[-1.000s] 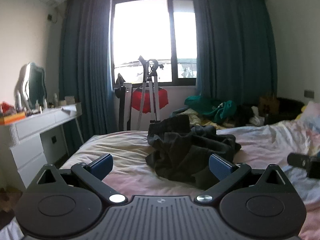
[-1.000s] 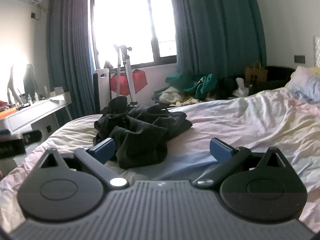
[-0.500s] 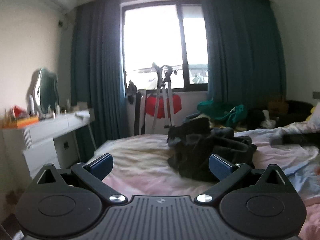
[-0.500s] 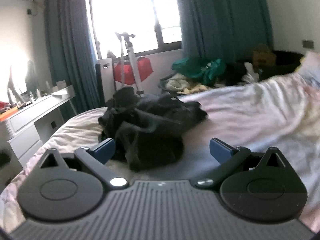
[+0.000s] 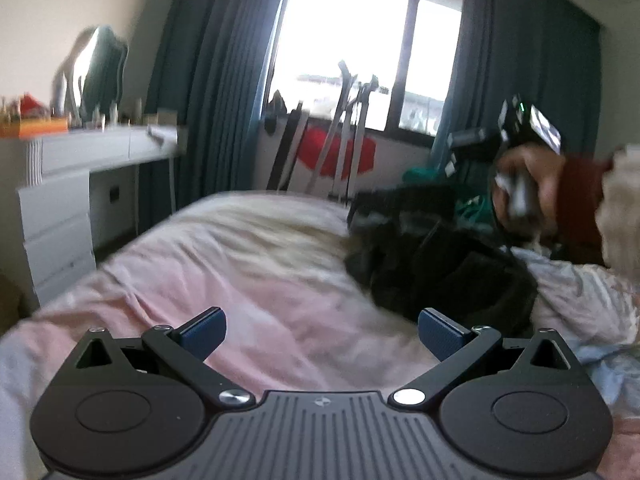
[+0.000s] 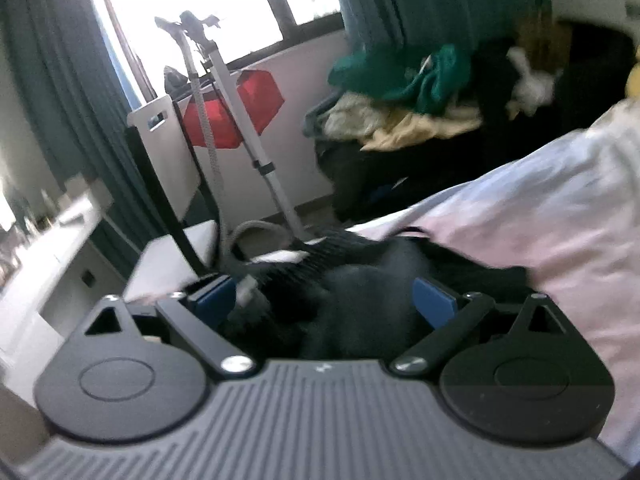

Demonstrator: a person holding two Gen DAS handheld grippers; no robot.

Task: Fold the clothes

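A crumpled dark garment (image 5: pixel 440 268) lies on the bed (image 5: pixel 260 260) with its pink and white sheet. My left gripper (image 5: pixel 320 324) is open above the bare sheet, with the garment ahead of it to the right and nothing between its fingers. A person's hand (image 5: pixel 532 184) holds the other gripper over the far side of the garment. In the right wrist view the dark garment (image 6: pixel 352 300) bulges up between the fingers of my right gripper (image 6: pixel 320 296). Its jaws stand wide and are closing, and the blue pads (image 6: pixel 432 300) do not press on the cloth.
A white dresser (image 5: pixel 80 184) with a mirror (image 5: pixel 100 72) stands left of the bed. Beyond the bed's foot are a garment steamer pole (image 6: pixel 224 92), a red item (image 6: pixel 240 112) and a chair heaped with clothes (image 6: pixel 400 92). Dark curtains frame the window.
My right gripper has swept in onto the dark garment, which now sits between its fingers. My left gripper has sunk and shifted, and the hand with the other gripper has entered its view.
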